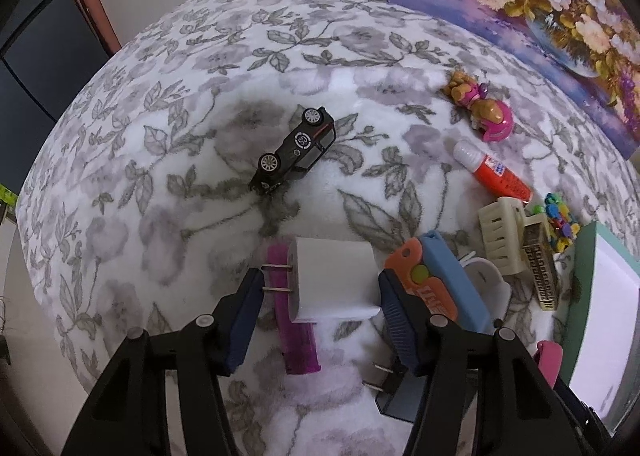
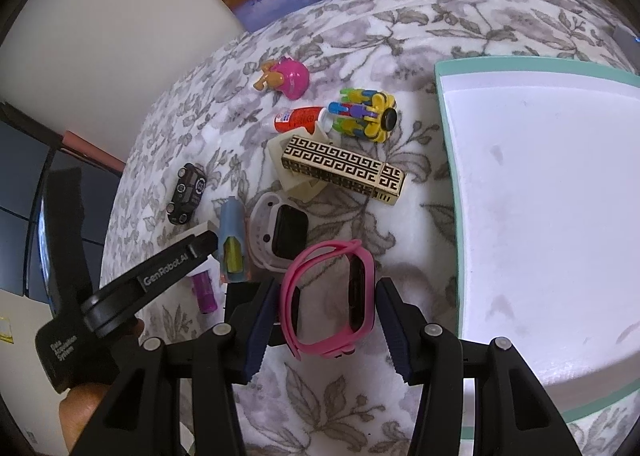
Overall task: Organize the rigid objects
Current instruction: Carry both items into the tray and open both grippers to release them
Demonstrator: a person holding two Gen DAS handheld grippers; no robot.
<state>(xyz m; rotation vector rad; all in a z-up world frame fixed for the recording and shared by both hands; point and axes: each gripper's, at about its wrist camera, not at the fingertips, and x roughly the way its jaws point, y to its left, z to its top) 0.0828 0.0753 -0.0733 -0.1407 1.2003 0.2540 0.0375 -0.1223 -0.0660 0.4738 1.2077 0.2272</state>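
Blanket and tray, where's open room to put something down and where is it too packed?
The white tray interior shows nothing in it. The blanket is bare left of and beyond the black toy car. It is crowded between the car and the tray: glue bottle, gold patterned box, white smartwatch and pink band.

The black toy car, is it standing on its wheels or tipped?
Tipped on its side: the black toy car shows both wheels and its door number facing up.
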